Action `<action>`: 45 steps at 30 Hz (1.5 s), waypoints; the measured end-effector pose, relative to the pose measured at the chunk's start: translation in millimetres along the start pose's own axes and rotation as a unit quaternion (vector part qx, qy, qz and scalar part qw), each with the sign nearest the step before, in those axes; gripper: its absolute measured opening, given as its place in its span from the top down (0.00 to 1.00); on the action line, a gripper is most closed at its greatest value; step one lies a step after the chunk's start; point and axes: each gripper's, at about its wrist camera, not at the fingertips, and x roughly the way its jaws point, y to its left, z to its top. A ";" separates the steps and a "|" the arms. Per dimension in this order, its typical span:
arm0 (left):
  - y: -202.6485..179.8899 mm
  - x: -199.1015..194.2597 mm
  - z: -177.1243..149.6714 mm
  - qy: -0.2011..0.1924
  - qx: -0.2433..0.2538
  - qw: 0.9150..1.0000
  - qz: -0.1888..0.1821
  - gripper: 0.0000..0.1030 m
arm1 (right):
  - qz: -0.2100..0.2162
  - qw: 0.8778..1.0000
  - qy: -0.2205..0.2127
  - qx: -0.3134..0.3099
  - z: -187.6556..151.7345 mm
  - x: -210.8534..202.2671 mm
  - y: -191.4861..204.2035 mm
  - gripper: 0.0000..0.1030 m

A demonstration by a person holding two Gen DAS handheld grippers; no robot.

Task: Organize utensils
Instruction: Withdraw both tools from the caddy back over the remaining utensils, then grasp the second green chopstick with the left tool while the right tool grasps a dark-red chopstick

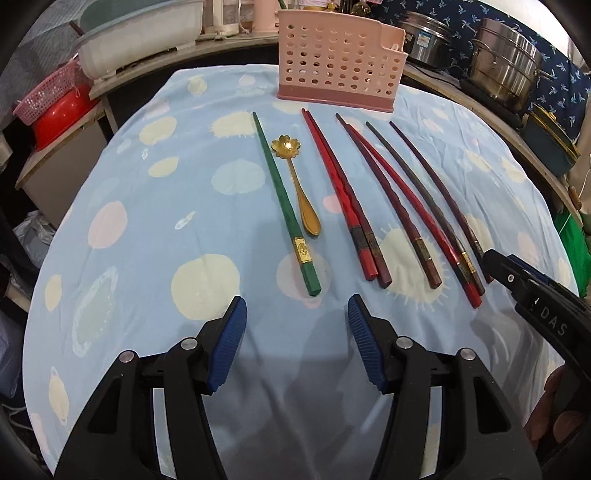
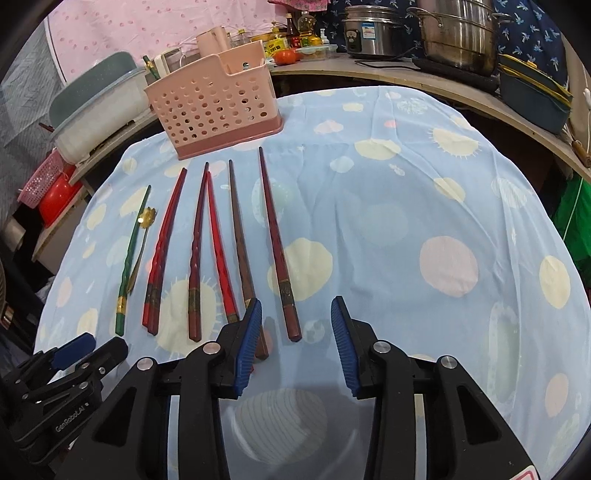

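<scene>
Seven chopsticks point(image 1: 351, 199) and a gold spoon point(image 1: 301, 188) lie loose on the counter point(image 1: 147, 221) before the pink caddy point(image 1: 336, 59), so we're at the start, both hand-held grippers, left point(image 1: 297, 321) and right point(image 2: 296, 321), released; next we pinch one.

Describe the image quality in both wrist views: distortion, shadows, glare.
Left wrist view: strong fisheye bend curves the tablecloth edges, dark corner vignette, soft shadow beneath the left gripper, bright glint on the gold spoon. Right wrist view: same bend, shadow beneath the right gripper, glare on the steel pot.
</scene>
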 end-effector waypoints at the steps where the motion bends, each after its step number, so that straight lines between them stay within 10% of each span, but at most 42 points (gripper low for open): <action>1: 0.8 -0.3 0.0 -0.002 -0.002 1.000 -0.001 0.47 | 0.002 1.000 0.001 0.001 -1.0 1.1 0.0 0.69; 25: 1.3 20.0 19.5 -0.008 -0.006 1.000 0.020 0.48 | 0.000 1.000 0.003 -0.017 10.7 20.4 7.6 0.88; 36: 5.7 18.2 16.6 -0.027 0.005 0.999 0.023 0.90 | 0.000 1.000 0.002 -0.024 8.8 20.3 8.9 0.92; 45: 10.9 6.7 10.6 -0.026 -0.003 1.000 0.008 0.93 | 0.001 1.000 -0.005 -0.019 1.5 5.0 4.2 0.93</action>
